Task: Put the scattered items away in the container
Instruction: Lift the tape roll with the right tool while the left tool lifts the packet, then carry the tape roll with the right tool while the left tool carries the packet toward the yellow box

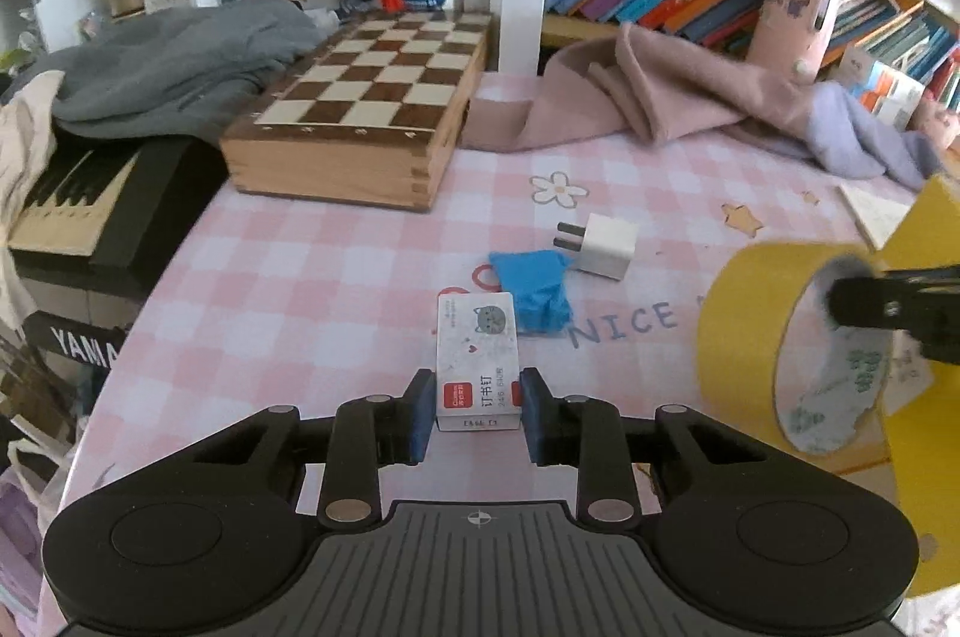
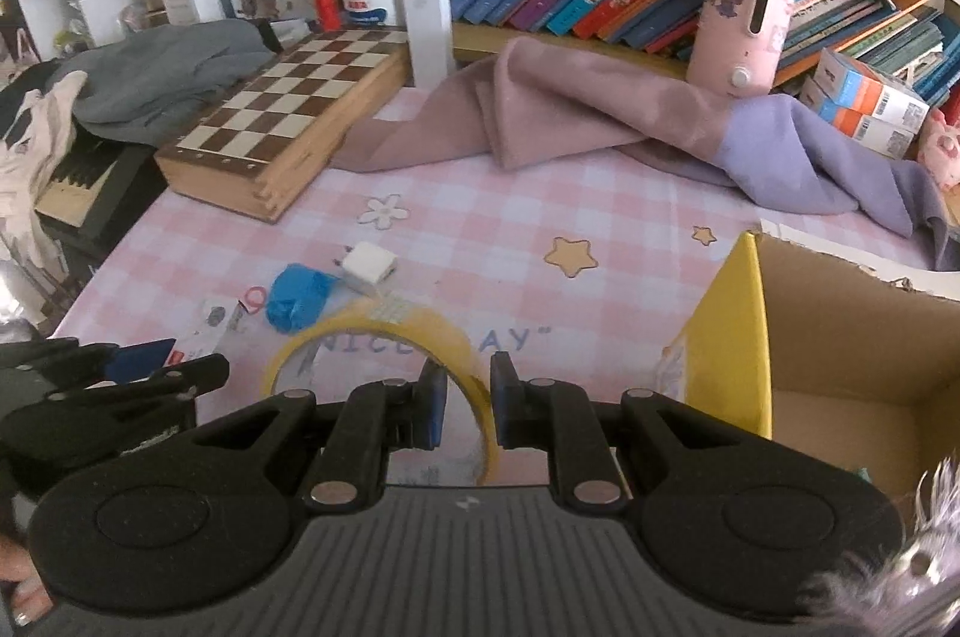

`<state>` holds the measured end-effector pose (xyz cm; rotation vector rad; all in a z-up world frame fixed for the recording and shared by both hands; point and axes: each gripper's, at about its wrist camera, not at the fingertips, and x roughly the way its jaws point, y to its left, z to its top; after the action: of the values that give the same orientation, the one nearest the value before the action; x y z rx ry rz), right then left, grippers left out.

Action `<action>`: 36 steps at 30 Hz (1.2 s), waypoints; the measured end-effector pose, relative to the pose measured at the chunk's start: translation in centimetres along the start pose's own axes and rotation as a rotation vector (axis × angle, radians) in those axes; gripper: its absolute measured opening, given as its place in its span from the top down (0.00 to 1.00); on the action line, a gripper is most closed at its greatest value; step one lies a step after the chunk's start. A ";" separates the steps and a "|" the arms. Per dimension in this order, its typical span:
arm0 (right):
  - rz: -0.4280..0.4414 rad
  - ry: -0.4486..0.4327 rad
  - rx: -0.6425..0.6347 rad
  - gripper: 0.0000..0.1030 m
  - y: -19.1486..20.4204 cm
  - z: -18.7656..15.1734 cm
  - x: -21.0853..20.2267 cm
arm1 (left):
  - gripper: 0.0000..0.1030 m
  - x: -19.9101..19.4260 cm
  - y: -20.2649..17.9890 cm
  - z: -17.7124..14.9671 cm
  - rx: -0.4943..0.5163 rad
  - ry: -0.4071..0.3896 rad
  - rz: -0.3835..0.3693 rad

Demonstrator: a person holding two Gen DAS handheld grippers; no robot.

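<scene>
The left gripper [image 1: 478,406] has its pads on either side of the staples box [image 1: 478,361], which lies near the left front edge of the table [image 1: 300,265]; the pads look touching or nearly so, so I judge the grasp just closing. It should squeeze squarely on the long sides and lift straight, keeping clear of the blue crumpled piece [image 1: 534,289] just behind and the white charger plug [image 1: 603,245] beyond that. To the right, the right gripper [image 2: 469,406] is clamped on the rim of the yellow tape roll [image 2: 384,337], one finger inside the ring. It wants carrying rightward over the near wall of the yellow cardboard box [image 2: 729,337] at the table's right front corner. What shows of the box floor is bare.
</scene>
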<state>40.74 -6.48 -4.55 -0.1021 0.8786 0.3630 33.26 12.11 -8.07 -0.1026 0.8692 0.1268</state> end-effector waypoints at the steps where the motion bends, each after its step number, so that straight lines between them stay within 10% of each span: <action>1: 0.005 -0.002 -0.001 0.86 0.1 -0.1 -0.2 | 0.73 -0.5 0.1 -0.1 0.001 -0.005 -0.002; 36: -0.002 -0.115 0.021 0.86 5.4 -10.5 -14.2 | 0.73 -19.0 1.0 -8.5 0.029 -0.161 -0.205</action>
<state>22.91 -7.75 0.01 -0.0619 0.7686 0.3546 14.57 10.60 0.95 -0.1515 0.6949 -0.0687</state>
